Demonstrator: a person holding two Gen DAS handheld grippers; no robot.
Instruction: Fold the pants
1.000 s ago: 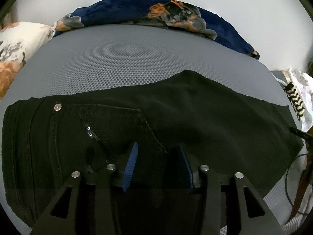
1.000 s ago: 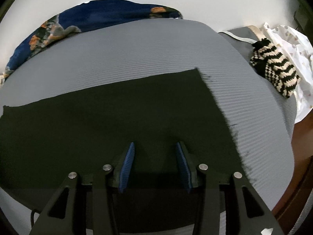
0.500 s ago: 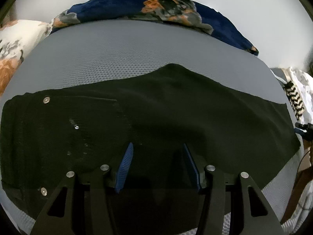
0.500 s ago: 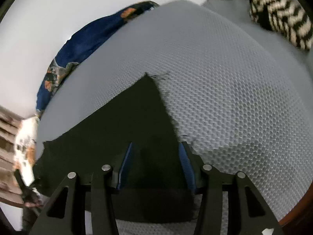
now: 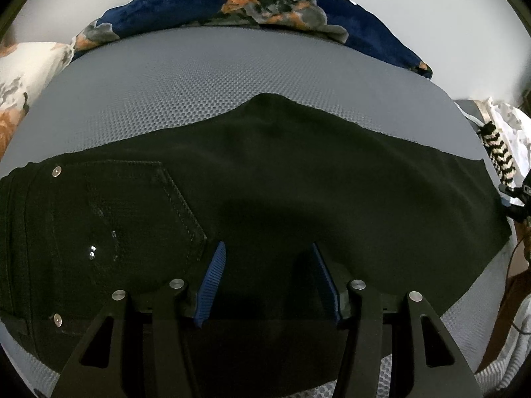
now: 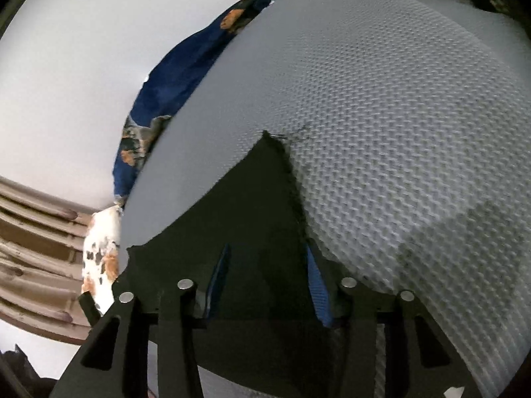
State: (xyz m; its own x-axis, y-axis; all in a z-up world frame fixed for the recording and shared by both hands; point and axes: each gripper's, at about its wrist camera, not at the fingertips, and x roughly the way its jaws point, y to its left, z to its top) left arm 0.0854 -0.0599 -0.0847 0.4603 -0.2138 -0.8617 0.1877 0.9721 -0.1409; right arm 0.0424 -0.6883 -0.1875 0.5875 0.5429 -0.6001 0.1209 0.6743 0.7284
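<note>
Here the black pants (image 5: 298, 179) lie flat on the grey mattress (image 5: 199, 76); the left claw (image 5: 267, 278) stands apart above them, the right claw (image 6: 267, 275), having just narrowed, likewise over the hem.

The far half of the grey mesh mattress (image 5: 205, 76) lies bare between the black pants (image 5: 298, 172) and the blue floral blanket (image 5: 272, 3), giving open passage across its width. The blanket bounds the far edge against the wall; a floral pillow (image 5: 23, 76) blocks the left end. At the right end, a black-and-cream knitted item (image 5: 497, 152) and a white patterned cloth (image 5: 512, 122) crowd the mattress edge.
</note>
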